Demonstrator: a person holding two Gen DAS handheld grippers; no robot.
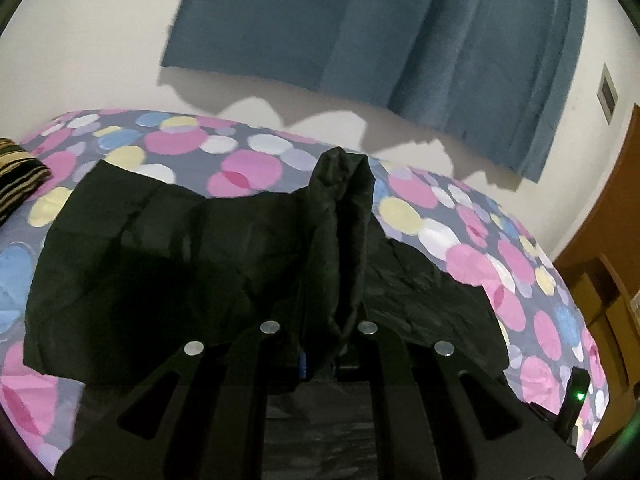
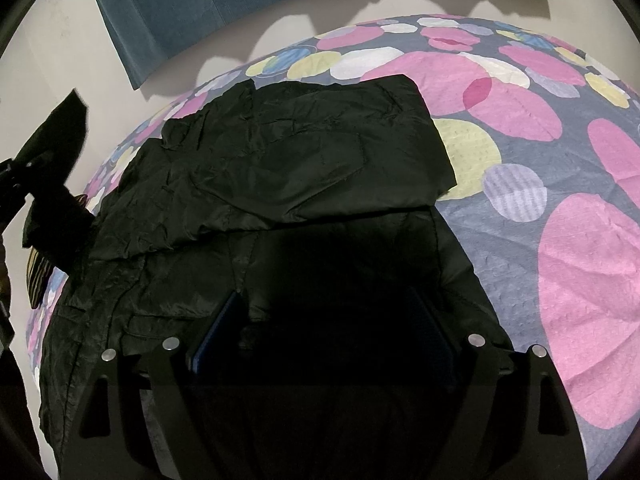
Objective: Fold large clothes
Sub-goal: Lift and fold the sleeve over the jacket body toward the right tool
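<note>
A large black garment (image 2: 280, 184) lies spread on the bed, partly folded over itself; it also shows in the left wrist view (image 1: 168, 264). My left gripper (image 1: 340, 320) is shut on a bunched fold of the black garment (image 1: 344, 208) and holds it lifted above the bed. That lifted part and the left gripper appear at the left edge of the right wrist view (image 2: 52, 152). My right gripper (image 2: 324, 320) is open, its fingers (image 2: 216, 332) spread over the near part of the garment, in deep shadow.
The bed has a sheet (image 2: 560, 240) with pink, yellow and blue circles. A striped pillow (image 1: 16, 176) lies at the left. A blue curtain (image 1: 400, 40) hangs on the white wall. A wooden door (image 1: 608, 264) stands at the right.
</note>
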